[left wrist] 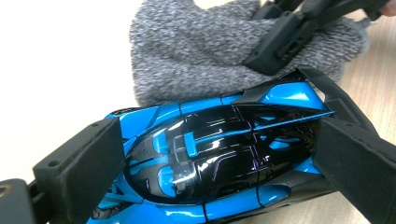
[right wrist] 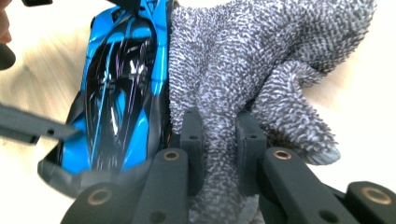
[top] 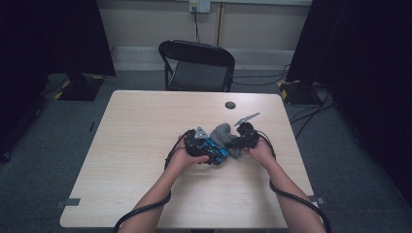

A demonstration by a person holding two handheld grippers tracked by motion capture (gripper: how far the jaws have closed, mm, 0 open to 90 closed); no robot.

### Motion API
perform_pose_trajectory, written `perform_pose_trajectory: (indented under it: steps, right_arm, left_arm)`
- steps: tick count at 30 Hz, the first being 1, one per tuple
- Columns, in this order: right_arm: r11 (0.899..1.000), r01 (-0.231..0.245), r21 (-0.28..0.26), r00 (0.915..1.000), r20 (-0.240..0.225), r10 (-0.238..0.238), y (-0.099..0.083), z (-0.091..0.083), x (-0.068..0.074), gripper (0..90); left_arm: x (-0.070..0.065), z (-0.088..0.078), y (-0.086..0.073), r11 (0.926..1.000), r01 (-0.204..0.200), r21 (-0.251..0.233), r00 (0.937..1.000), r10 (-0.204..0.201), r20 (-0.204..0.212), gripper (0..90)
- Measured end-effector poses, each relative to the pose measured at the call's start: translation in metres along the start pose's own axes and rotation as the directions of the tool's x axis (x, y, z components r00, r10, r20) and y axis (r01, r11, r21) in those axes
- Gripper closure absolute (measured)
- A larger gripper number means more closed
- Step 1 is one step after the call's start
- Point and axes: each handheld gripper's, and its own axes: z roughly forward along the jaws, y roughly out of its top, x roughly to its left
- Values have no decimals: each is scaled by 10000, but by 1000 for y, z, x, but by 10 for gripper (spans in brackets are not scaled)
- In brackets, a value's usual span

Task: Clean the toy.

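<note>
I've got the blue-and-black toy car clamped in my left gripper, jaws pressed on it at both sides, holding it near the mid of the table. In the left gripper view it sits low over the wood, tho I can't tell if the wheels touch. My right gripper is pinched tight on a fold of the grey knitted cloth; jaws nearly closed w/ the fabric bunched between them.

Where things stand, as I judge it: looks like a wipe job on the car. Both grabs are done, car is steadied, cloth is in hand. In the right gripper view the cloth lies right against one long side of the car, touching its edge, so contact w/ the body has started there.

Left to do, prob: the roof and glossy black top aren't covered by cloth, so those need a pass, plus the far side and ends. After that, set the car down and let go of the cloth. I'd call it early-to-mid.
</note>
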Motion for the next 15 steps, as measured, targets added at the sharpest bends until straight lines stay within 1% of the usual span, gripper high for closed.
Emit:
perform_pose_trajectory:
  steps: [2,8,12,13,15]
  right_arm:
    - [9999,-113,-113,9999,-46,113,-6,-4,0,772]
    - [9998,-160,-85,9999,14,161,-15,-12,2,771]
    - [9995,-279,-152,9996,-20,279,-23,-19,3,770]
    - [9992,-351,-203,9994,-87,349,-25,-21,4,770]
    - [9990,-405,-199,9992,-62,403,-29,-26,5,770]
  left_arm:
    - [0,0,0,10000,3,16,10000,-3,-13,18]
    - [0,0,1,10000,11,92,10000,-11,-37,19]
    - [0,0,1,10000,9,96,10000,-9,-22,19]
    - [0,0,1,9999,-5,104,10000,5,-36,19]
    - [-1,0,1,10000,26,97,10000,-26,-33,18]
